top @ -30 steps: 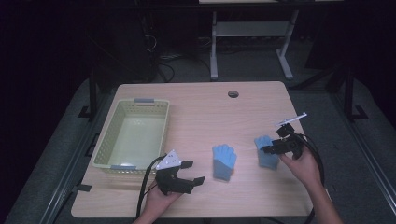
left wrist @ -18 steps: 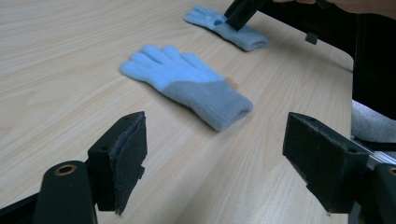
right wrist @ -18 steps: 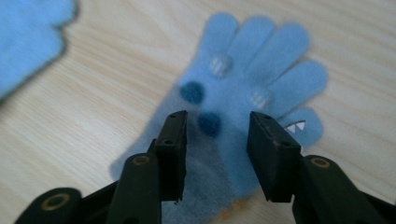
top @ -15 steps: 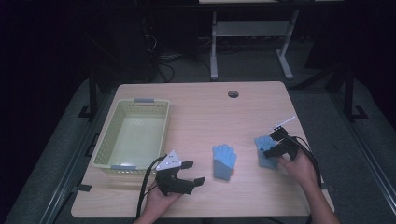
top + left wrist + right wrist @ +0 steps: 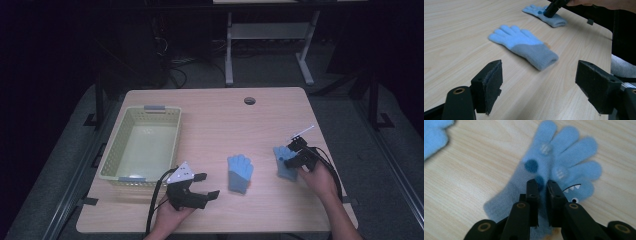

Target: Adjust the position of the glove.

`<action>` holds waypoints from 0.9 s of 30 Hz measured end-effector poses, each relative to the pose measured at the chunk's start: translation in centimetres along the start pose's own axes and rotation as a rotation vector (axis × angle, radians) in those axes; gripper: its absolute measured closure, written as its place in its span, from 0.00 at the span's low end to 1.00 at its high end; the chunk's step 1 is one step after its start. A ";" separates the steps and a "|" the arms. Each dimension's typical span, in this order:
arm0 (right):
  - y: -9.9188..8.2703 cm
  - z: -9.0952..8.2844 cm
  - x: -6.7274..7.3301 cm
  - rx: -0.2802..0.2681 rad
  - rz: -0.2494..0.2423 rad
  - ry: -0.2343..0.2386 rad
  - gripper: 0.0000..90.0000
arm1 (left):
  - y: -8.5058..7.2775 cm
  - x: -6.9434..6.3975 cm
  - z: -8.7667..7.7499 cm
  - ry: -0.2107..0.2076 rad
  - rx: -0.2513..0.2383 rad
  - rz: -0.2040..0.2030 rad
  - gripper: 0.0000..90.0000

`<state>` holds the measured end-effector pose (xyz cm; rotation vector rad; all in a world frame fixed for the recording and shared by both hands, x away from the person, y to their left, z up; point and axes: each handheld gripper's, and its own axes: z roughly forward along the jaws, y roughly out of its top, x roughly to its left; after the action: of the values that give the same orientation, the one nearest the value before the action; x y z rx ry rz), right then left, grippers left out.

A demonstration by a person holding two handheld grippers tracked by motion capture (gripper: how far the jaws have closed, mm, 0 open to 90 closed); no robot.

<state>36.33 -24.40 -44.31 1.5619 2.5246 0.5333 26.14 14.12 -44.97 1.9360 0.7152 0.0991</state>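
Note:
Two light blue gloves lie flat on the wooden table. The plain glove (image 5: pixel 239 172) (image 5: pixel 524 46) is in the middle. The right glove (image 5: pixel 286 167) (image 5: pixel 564 157) has dark dots and a shark face on it. My right gripper (image 5: pixel 289 159) (image 5: pixel 542 183) points down onto this glove; its jaws have just been closing and now pinch a fold of its palm fabric. The left gripper view also catches the right gripper (image 5: pixel 548 11) on that glove. My left gripper (image 5: pixel 209 185) (image 5: pixel 544 87) rests near the front edge, open and holding nothing, aimed at the plain glove.
A pale green plastic basket (image 5: pixel 111 156) stands at the table's left side, nothing in it. A cable hole (image 5: pixel 249 100) sits near the far edge. A metal stand (image 5: pixel 265 35) rises behind the table. The table's right edge lies close to my right hand.
My right gripper has come down a little onto the right glove and its jaws have closed on the fabric. My left gripper has stayed put.

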 end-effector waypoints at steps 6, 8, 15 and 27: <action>-0.1 -0.4 0.1 -0.016 -0.001 0.005 0.93 | 0.1 0.1 -0.2 0.002 -0.002 0.002 0.24; -0.2 -0.7 0.3 -0.021 -0.004 0.005 0.93 | 0.1 0.1 -0.2 0.002 -0.004 0.000 0.24; -0.1 -2.5 0.7 -0.073 -0.001 0.011 0.93 | 0.1 0.1 -0.3 -0.005 -0.013 -0.009 0.24; 0.1 -4.8 2.0 -0.149 -0.015 0.048 0.93 | 0.2 0.2 -0.4 -0.003 -0.014 -0.014 0.24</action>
<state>34.15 -23.70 -39.67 1.4942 2.4639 0.7476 26.22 14.47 -44.70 1.9169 0.7245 0.0922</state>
